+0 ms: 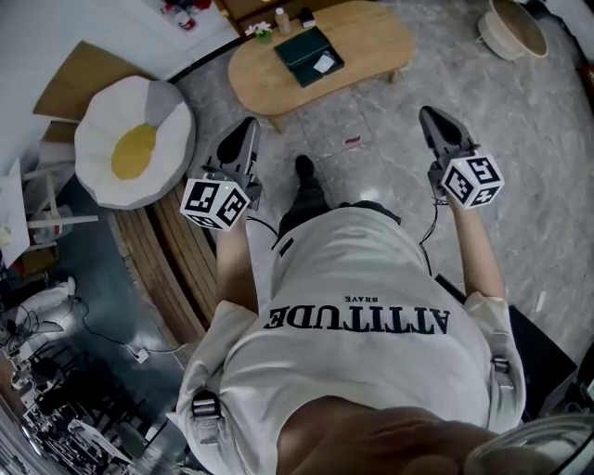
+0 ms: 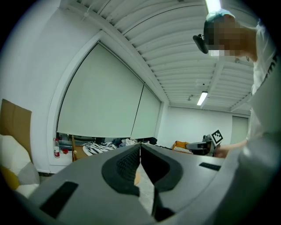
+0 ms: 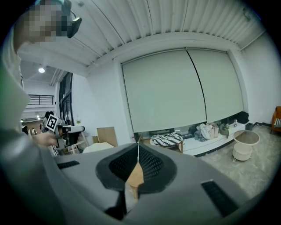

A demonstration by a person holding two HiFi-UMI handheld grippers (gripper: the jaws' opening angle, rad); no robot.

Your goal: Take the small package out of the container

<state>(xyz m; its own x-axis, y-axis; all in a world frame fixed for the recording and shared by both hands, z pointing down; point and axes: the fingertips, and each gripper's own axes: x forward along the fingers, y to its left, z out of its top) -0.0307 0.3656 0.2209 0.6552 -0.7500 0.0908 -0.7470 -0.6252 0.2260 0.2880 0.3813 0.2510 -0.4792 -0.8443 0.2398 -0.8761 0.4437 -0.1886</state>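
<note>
head view looks down over a person in a white t-shirt (image 1: 357, 343) who stands on the grey floor (image 1: 390, 130), on the near side of an oval wooden surface (image 1: 371, 42). a flat dark green container (image 1: 299, 46) lies about the middle of that surface. the small package (image 1: 324, 63), a pale patch, lies inside it at the corner nearest the person. a little bottle (image 1: 281, 19) stands beyond the container, by the far edge of the surface.

the left gripper (image 1: 249, 130) is held short of the surface, near its left end, and touches nothing. the right gripper (image 1: 432, 116) is held short of the surface off its right end, over bare floor. both are well apart from the container. each carries its marker cube on the side away from the surface.

in the left gripper view the jaws are closed tip to tip with nothing between them. only a thin sliver of tan shows in the hollow under the tips. in the right gripper view the jaws are likewise pressed together and empty, with a tan patch showing in the hollow below.

an egg-shaped cushion (image 1: 135, 139) sits well to the left of the surface. a round pale basket (image 1: 510, 28) stands on the floor well to the right of it.
</note>
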